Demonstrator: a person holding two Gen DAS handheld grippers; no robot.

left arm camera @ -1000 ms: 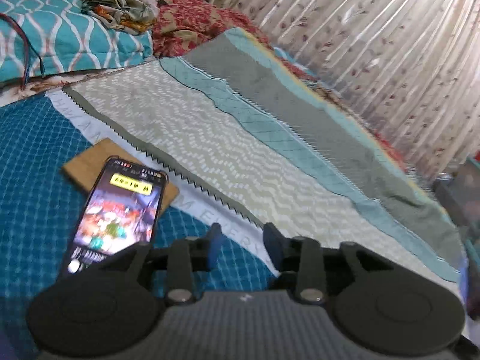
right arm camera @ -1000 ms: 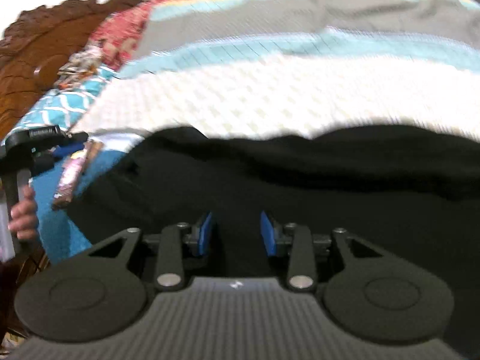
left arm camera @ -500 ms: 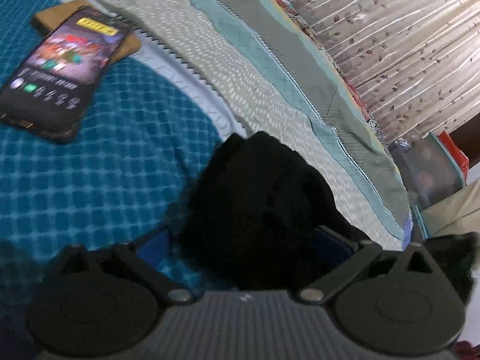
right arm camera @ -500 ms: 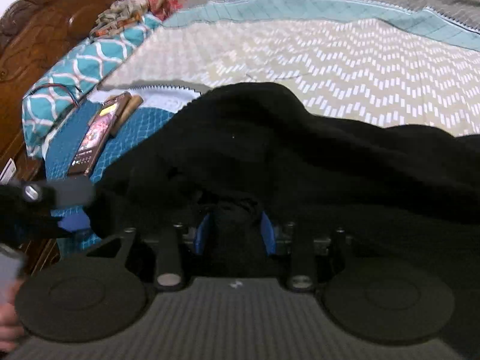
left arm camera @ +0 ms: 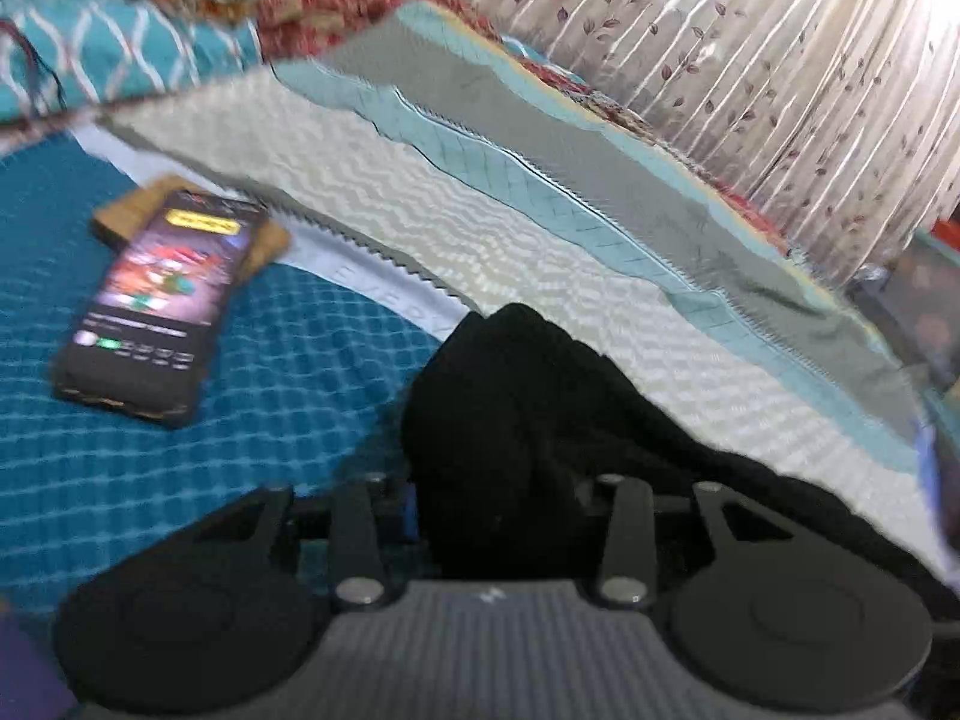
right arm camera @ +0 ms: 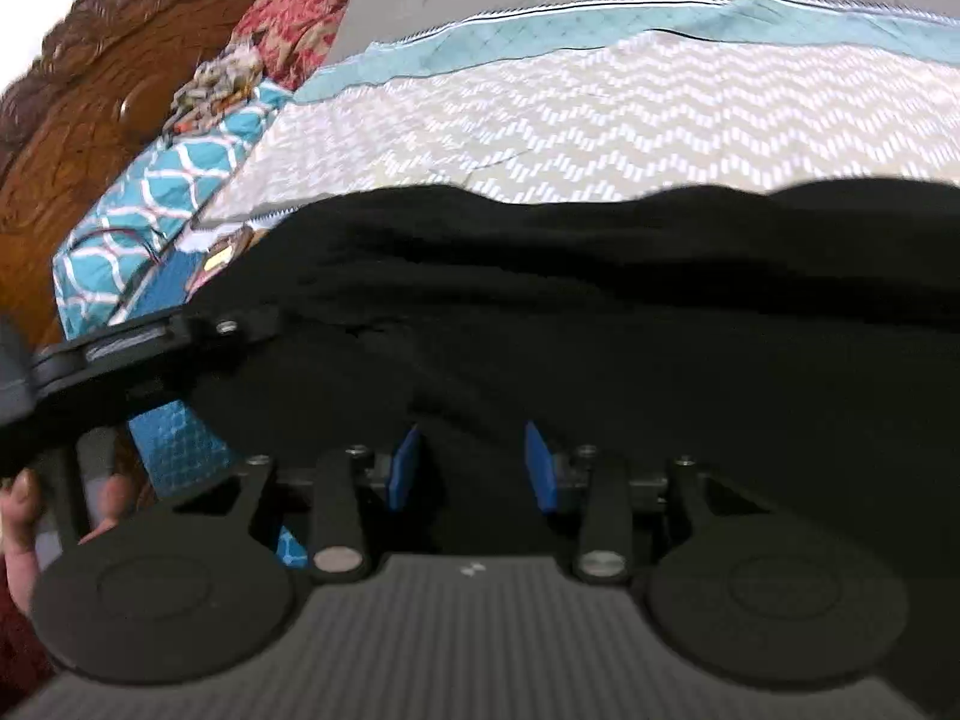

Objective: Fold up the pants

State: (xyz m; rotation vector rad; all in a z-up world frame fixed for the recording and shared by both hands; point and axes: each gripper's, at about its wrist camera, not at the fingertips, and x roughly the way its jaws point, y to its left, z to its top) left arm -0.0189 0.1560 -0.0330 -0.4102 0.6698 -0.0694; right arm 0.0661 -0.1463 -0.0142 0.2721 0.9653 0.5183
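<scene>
Pants (left arm camera: 528, 420) bunched btwn left gripper (left arm camera: 498, 510) fingers, just closed.

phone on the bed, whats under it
The phone lies partly on a flat tan piece, likely wood or card, and partly on the blue checked bedcover. How far the tan piece reaches beneath cannot be seen, since the phone covers it.

Each gripper is showing a black body with a ribbed grey plate in the middle and two round black discs at its sides. The right gripper (right arm camera: 471, 468) is carrying blue pads (right arm camera: 402, 468), and silver screw heads are shining on its black arms.
</scene>
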